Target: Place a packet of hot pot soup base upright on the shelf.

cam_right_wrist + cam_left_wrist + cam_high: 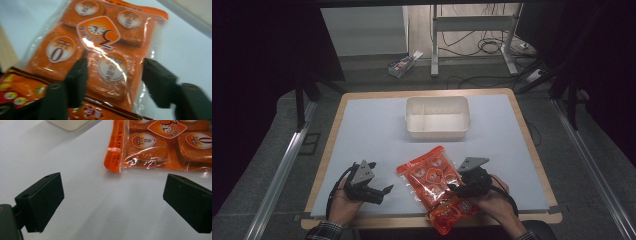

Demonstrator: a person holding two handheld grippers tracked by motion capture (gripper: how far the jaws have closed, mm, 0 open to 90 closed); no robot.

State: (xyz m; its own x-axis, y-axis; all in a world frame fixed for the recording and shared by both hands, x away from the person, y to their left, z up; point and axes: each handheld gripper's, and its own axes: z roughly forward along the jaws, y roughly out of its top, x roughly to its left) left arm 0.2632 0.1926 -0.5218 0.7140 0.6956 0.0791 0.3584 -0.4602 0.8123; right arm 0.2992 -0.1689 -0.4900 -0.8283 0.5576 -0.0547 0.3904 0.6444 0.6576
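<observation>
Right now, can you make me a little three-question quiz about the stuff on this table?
1. True or false: the white bin has a snack pack lying inside it.
2. Which gripper has the orange snack pack between its jaws: A) left gripper B) right gripper?
3. Fill in: a second pack, the red pack, lies at the table's ____ edge, partly under the orange one.

Key:
1. False; the bin holds nothing that shows.
2. B; the left gripper's jaws stand open over bare table.
3. Near, by the person's hands.
</observation>
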